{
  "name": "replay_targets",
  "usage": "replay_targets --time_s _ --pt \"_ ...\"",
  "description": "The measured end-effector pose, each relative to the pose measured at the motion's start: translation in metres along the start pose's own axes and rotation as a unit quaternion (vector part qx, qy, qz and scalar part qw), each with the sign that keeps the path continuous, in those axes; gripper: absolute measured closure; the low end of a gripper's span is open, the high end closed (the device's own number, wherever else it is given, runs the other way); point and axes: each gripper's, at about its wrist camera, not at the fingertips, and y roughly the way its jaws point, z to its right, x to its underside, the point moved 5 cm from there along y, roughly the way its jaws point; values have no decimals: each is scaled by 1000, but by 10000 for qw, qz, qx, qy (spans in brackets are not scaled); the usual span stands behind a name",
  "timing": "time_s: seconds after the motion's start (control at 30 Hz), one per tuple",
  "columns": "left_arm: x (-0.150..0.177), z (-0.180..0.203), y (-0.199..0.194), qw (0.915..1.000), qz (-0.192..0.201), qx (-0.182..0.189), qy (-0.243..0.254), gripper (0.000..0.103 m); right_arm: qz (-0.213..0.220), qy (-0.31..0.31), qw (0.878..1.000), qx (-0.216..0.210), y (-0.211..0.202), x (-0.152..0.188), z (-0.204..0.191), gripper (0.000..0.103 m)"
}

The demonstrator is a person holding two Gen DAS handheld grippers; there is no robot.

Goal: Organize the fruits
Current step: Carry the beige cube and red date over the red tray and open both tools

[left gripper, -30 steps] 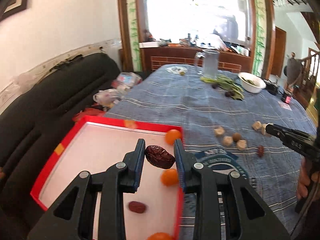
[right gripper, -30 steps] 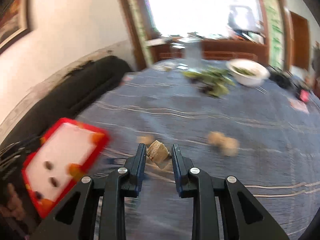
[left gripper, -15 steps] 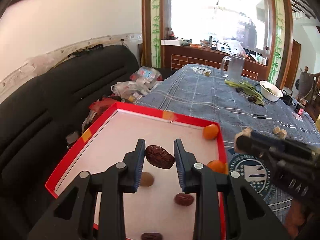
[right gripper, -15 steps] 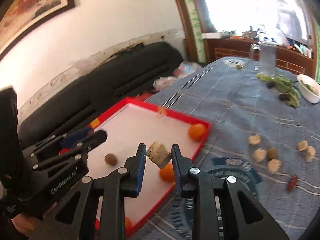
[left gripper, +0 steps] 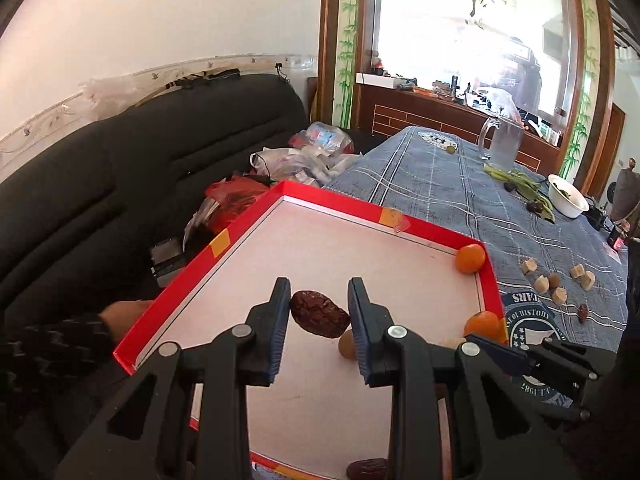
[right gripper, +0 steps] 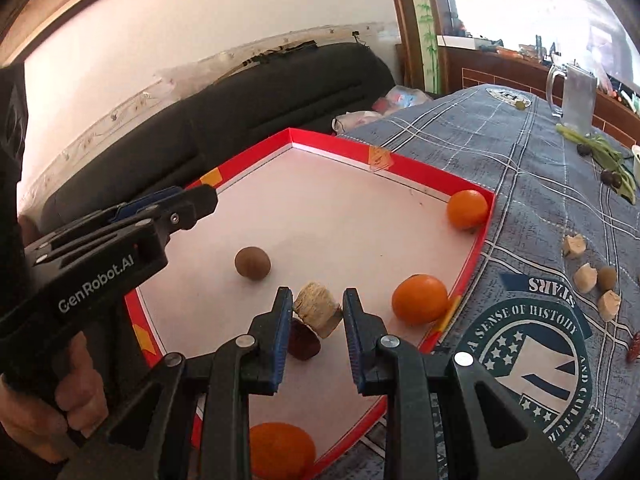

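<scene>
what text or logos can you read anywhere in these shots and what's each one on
"GenRobot.AI": white lettering on the side of the black left hand-held gripper, seen in the right wrist view.
"A SENSE OF HISTORY": ring of the round emblem printed on the blue plaid tablecloth.
"STARS": upside-down banner above that emblem.
"1987": bottom of the same emblem in the left wrist view, partly hidden.
A second emblem at the table's far end: too small to read.

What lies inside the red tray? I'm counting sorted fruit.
Inside the tray: three oranges, a brown ball, and a date partly hidden under the right tongs; anything beneath either tongs is covered.
</scene>
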Motion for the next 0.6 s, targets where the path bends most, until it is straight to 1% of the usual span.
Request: replay_targets --time_s 0.17,0.27,0.37,0.47,0.53,0.6 --pt "2 4 3 10000 -31 61 45 71 -75 57 9999 60 4 0 0 78" --pt "4 6 4 9999 -59 98 69 71 -118 144 9998 -6 4 -2 1 77" --pt "5 8 7 9998 -94 80 129 71 -25 139 9999 38 -2 -5 3 76" --pt "7 9 9 9998 -139 57 151 71 178 228 9996 -18 -14 -9 9 74" --pt "8 7 10 9997 -166 -14 173 71 304 312 9991 11 -23 -12 17 70" --pt "9 6 12 9996 -191 -104 187 71 465 419 9980 69 -33 -14 27 70"
